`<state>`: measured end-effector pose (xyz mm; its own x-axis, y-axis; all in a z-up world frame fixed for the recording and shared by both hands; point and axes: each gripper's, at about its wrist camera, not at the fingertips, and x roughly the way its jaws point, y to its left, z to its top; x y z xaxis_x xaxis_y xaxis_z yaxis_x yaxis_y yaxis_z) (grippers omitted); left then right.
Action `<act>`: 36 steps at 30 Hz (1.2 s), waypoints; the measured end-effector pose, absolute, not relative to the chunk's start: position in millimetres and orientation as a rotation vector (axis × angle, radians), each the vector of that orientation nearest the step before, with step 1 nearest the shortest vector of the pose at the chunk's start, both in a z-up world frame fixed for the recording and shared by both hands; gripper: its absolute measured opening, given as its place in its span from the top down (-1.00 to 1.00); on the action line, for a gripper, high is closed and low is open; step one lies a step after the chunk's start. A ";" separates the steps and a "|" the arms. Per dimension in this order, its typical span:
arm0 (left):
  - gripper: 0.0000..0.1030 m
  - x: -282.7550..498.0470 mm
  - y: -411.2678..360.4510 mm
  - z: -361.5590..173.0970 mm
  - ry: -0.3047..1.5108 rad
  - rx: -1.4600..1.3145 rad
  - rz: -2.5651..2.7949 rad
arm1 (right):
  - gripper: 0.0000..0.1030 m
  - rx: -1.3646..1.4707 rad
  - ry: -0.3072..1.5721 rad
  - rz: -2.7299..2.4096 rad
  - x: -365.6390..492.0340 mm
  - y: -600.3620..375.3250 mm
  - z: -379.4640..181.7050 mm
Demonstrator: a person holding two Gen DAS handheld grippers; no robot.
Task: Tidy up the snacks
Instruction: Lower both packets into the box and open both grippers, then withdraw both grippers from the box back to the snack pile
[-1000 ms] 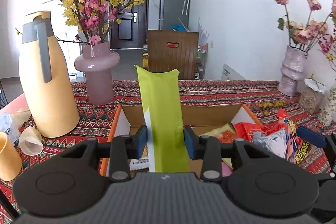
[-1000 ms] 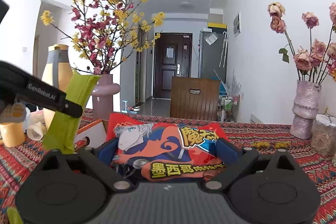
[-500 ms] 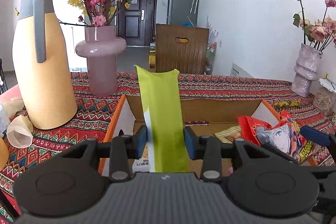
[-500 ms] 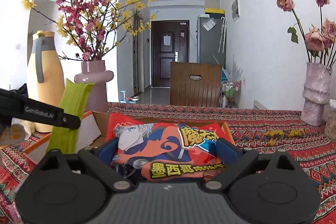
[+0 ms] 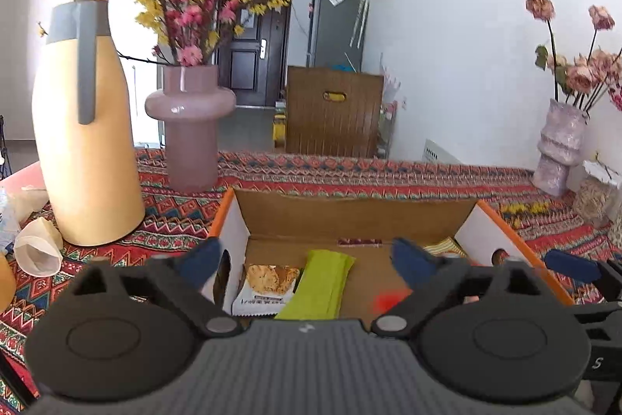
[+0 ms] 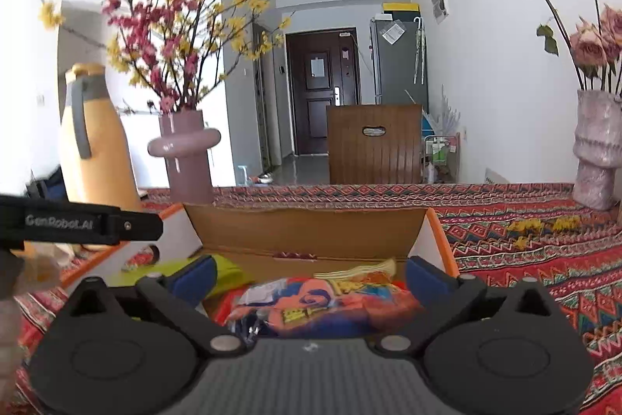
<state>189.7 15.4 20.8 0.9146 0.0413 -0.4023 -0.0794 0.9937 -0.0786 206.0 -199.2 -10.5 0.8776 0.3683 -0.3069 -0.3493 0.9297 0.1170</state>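
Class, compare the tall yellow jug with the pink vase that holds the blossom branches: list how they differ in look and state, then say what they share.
The jug is yellow with a grey handle and collar; the vase is plain glossy pink with no handle. The jug tapers smoothly to a capped top, while the vase bulges into a ring below its open neck. The vase holds pink and yellow blossom branches; the jug holds none. Both stand upright on the patterned tablecloth, behind the cardboard box.

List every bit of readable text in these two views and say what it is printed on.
"GenRobot.AI": white letters on the black side of the left gripper, seen from the right wrist.
"S": on the right gripper's body at the left view's edge.
Biscuit packet in the box: dark print, too small to read.
Red snack bag: yellow characters, blurred.
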 end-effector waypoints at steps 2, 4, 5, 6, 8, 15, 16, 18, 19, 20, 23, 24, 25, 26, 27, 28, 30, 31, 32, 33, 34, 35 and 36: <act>-1.00 187.6 14.0 22.1 0.401 -0.089 0.071 | -1.00 0.079 0.327 0.378 205.4 -203.0 -9.0; -1.00 187.8 13.7 22.2 0.401 -0.089 0.070 | -1.00 0.089 0.325 0.378 205.3 -205.1 -8.7; -1.00 188.0 14.0 22.1 0.403 -0.089 0.074 | -1.00 0.091 0.324 0.379 205.7 -205.7 -8.7; -1.00 188.0 14.5 22.3 0.404 -0.091 0.076 | -1.00 0.093 0.323 0.380 205.6 -206.1 -8.6; -1.00 187.5 15.5 23.4 0.402 -0.096 0.079 | -1.00 0.095 0.320 0.382 204.7 -206.4 -7.9; -1.00 175.7 11.5 38.8 0.364 -0.093 0.084 | -1.00 0.107 0.289 0.390 195.4 -211.0 3.1; -1.00 173.1 11.2 41.3 0.360 -0.093 0.084 | -1.00 0.107 0.282 0.392 192.2 -211.6 5.4; -1.00 167.0 10.2 45.6 0.352 -0.090 0.084 | -1.00 0.104 0.269 0.396 185.4 -212.6 11.2; -1.00 163.1 9.9 47.1 0.349 -0.089 0.084 | -1.00 0.105 0.264 0.397 181.6 -213.2 14.0; -1.00 160.5 9.6 48.1 0.349 -0.087 0.083 | -1.00 0.106 0.261 0.399 178.6 -213.3 16.1; -1.00 149.7 9.8 49.0 0.353 -0.081 0.087 | -1.00 0.104 0.259 0.400 166.8 -215.4 19.7; -1.00 145.9 10.3 48.9 0.354 -0.081 0.092 | -1.00 0.104 0.260 0.400 162.8 -216.9 20.2; -1.00 142.0 11.4 48.8 0.354 -0.082 0.095 | -1.00 0.105 0.262 0.399 159.6 -218.0 20.7; -1.00 137.9 12.5 48.4 0.356 -0.082 0.097 | -1.00 0.104 0.265 0.398 156.5 -218.6 21.1; -1.00 134.0 13.5 47.7 0.359 -0.079 0.100 | -1.00 0.102 0.269 0.396 152.3 -220.3 20.7; -1.00 130.9 14.7 47.0 0.361 -0.076 0.104 | -1.00 0.100 0.274 0.393 149.4 -221.5 19.7; -1.00 124.4 16.6 44.3 0.370 -0.071 0.108 | -1.00 0.097 0.288 0.386 142.3 -224.7 17.2; -1.00 120.9 17.9 42.5 0.376 -0.070 0.112 | -1.00 0.095 0.293 0.383 138.8 -225.9 16.1; -1.00 117.9 19.2 40.5 0.380 -0.070 0.114 | -1.00 0.094 0.300 0.378 135.5 -228.0 14.7; -1.00 115.0 21.0 38.7 0.384 -0.070 0.115 | -1.00 0.092 0.307 0.373 132.2 -230.7 12.9; -1.00 111.7 22.7 36.6 0.390 -0.070 0.118 | -1.00 0.091 0.316 0.366 129.1 -233.4 10.8; -1.00 108.6 24.4 34.4 0.395 -0.070 0.122 | -1.00 0.091 0.323 0.361 126.7 -235.2 8.5; -1.00 105.7 26.1 31.9 0.399 -0.068 0.122 | -1.00 0.091 0.333 0.354 123.7 -238.0 5.7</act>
